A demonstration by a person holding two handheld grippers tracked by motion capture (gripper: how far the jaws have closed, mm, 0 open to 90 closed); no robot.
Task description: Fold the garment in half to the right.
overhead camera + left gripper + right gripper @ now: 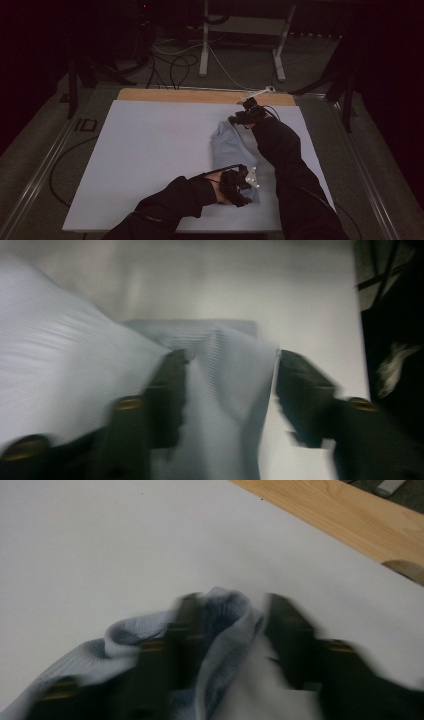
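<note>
— Pale-blue ribbed cloth (231, 145) lies on the white bench (150, 150), right of centre. Near end?

— My left gripper (243, 186) has it; jaws apart, fabric bunched between them.

— Far end?

— My right gripper (240, 118) is there, jaws apart around a raised fold. Wooden edge (200, 96) lies beyond.

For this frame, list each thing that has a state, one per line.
Pale blue knit cloth: bunched and partly folded on the white board, both ends between jaws.
Left gripper: jaws apart, cloth between them.
Right gripper: jaws apart around a cloth fold.
White board: flat on the wooden table.
</note>
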